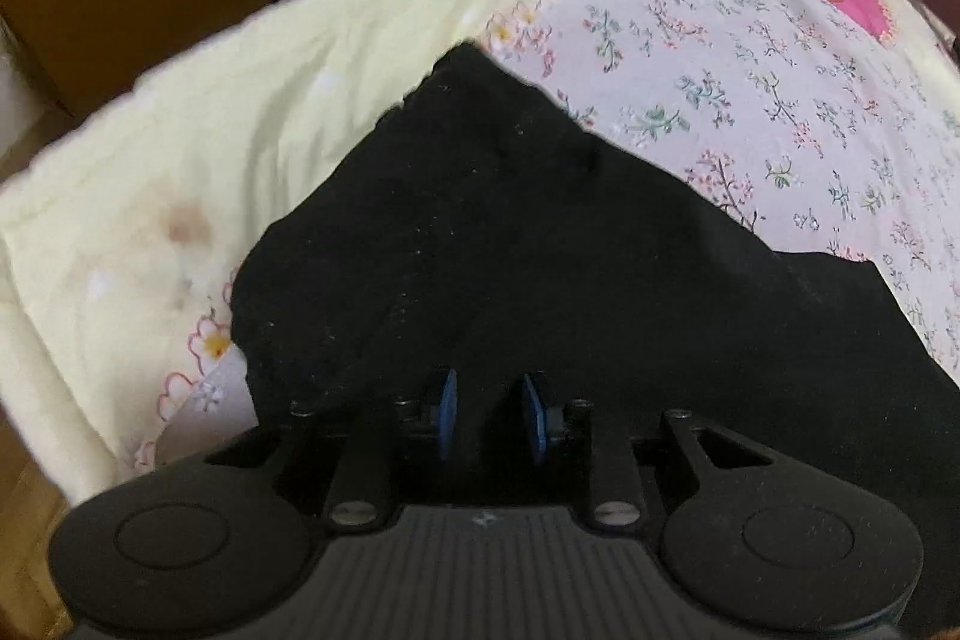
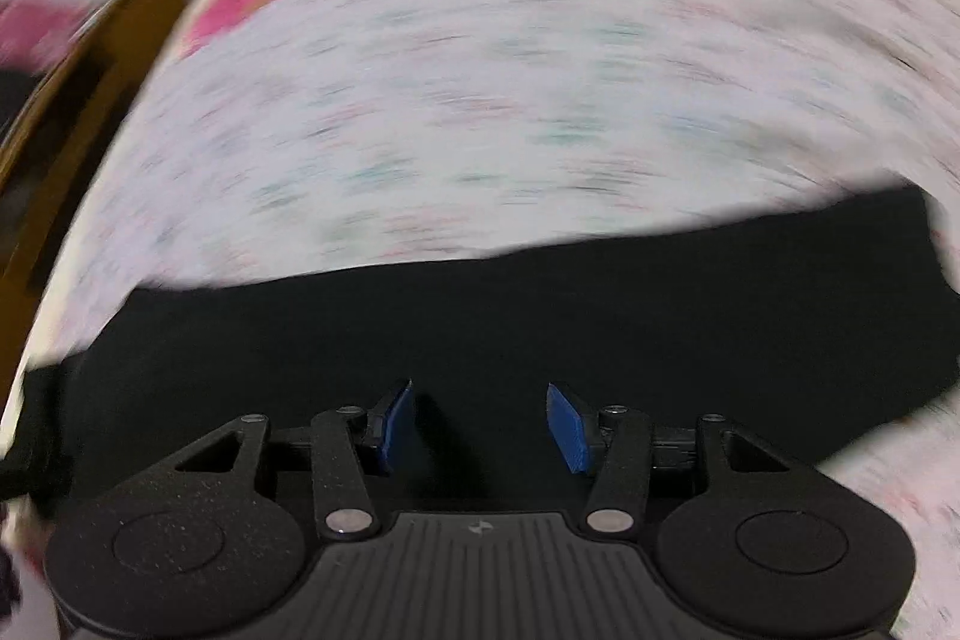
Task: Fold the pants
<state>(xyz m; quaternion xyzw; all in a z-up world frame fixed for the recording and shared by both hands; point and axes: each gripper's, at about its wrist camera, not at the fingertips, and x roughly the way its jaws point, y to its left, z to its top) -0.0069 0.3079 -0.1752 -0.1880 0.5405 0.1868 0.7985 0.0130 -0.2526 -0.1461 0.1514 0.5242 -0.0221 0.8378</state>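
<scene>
Black pants (image 1: pixel 540 250) swallow detail – both jaws apart, grip unclear; bedspread (image 2: pixel 480 70) blurred

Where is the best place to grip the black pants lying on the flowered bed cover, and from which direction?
Probably the far pointed corner of the black pants, where two straight edges meet on the flowered bed cover. That corner lies flat with bare cover on both sides, so a claw could come down from above, one finger sliding under the edge. The left claw is open over the cloth, holding nothing.
</scene>
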